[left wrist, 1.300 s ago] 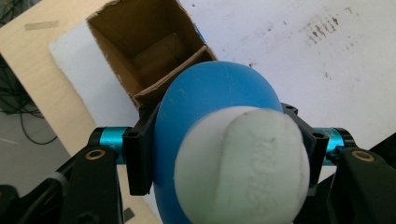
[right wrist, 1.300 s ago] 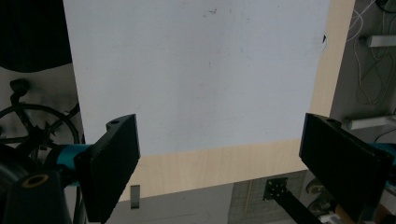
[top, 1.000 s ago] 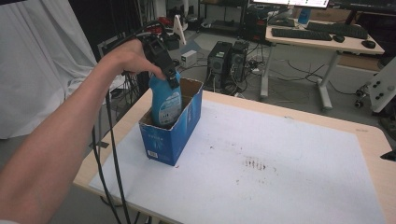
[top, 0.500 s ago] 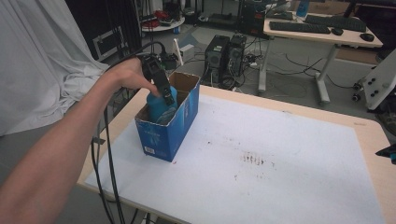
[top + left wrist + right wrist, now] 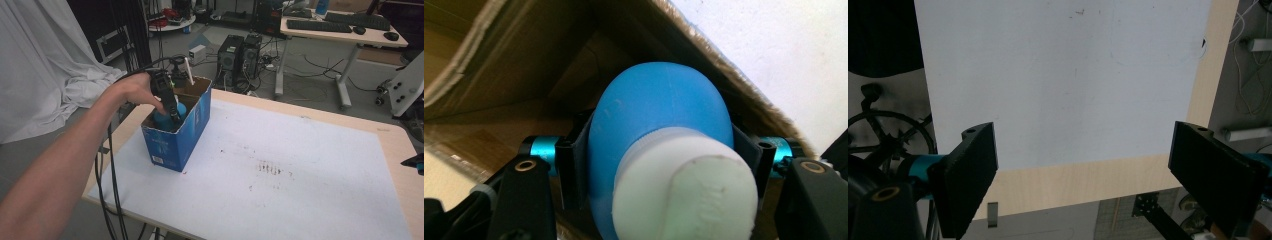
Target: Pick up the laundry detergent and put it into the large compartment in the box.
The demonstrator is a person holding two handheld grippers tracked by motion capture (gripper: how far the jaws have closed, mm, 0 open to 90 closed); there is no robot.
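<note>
Your left gripper (image 5: 172,112) is clamping the blue bottle (image 5: 659,120) just below its white cap (image 5: 684,197), one jaw pressed on each side, and you are lowering it into the open cardboard box (image 5: 192,132) at about ten o'clock on the table (image 5: 390,145). The bottle is sitting mostly inside now, its shoulder just under the rim, so what is left, by my reading, is setting it on the bottom and letting go. Brown walls are crowding it closely, the box edge passing near at two o'clock in the left gripper view. Your right gripper (image 5: 1083,170) is hanging wide open and empty over the table's bare edge at three o'clock.
</note>
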